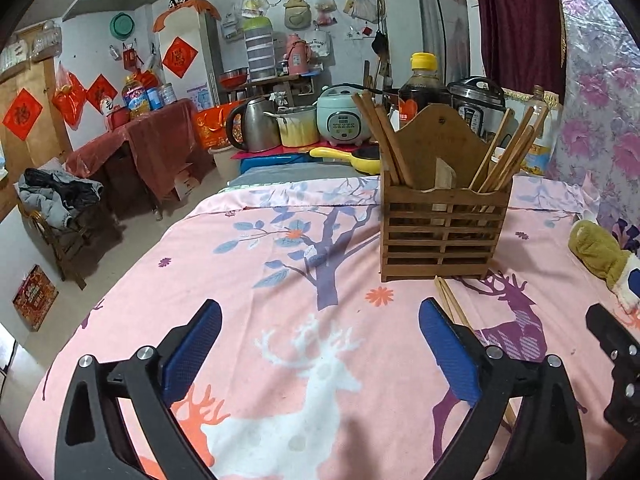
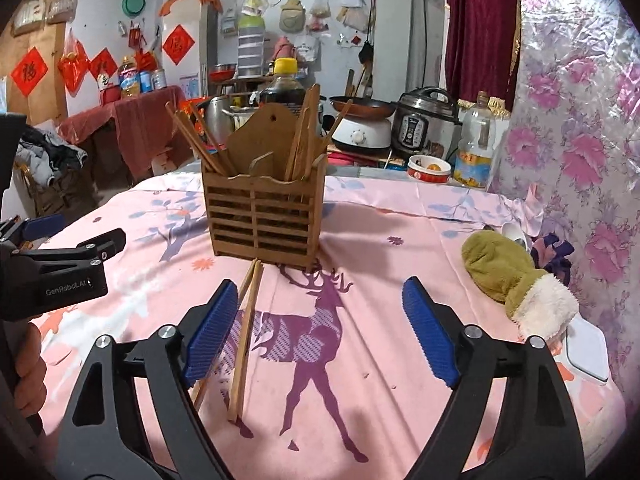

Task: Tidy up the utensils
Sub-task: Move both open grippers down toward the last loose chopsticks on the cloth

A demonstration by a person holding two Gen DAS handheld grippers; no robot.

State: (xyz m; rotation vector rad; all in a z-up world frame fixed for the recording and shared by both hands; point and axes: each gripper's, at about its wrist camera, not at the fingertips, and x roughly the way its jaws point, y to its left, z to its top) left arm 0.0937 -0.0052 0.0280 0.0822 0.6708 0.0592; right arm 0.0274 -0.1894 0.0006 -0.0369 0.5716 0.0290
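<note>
One wooden holder (image 2: 262, 216) stands at twelve o'clock with chopsticks upright in both compartments. Two loose chopsticks (image 2: 244, 340) lie on the pink cloth (image 2: 380, 360) by the right gripper (image 2: 320, 336). It and the left gripper (image 1: 320, 344) are spread, pinching nothing.

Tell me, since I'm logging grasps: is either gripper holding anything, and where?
Nothing is held. The left gripper and right gripper both stand open; the loose chopsticks lie on the cloth.

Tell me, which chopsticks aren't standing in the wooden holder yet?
The loose pair of chopsticks lying flat on the pink cloth, just in front of the wooden holder. All the others stand upright or leaning inside its compartments.
</note>
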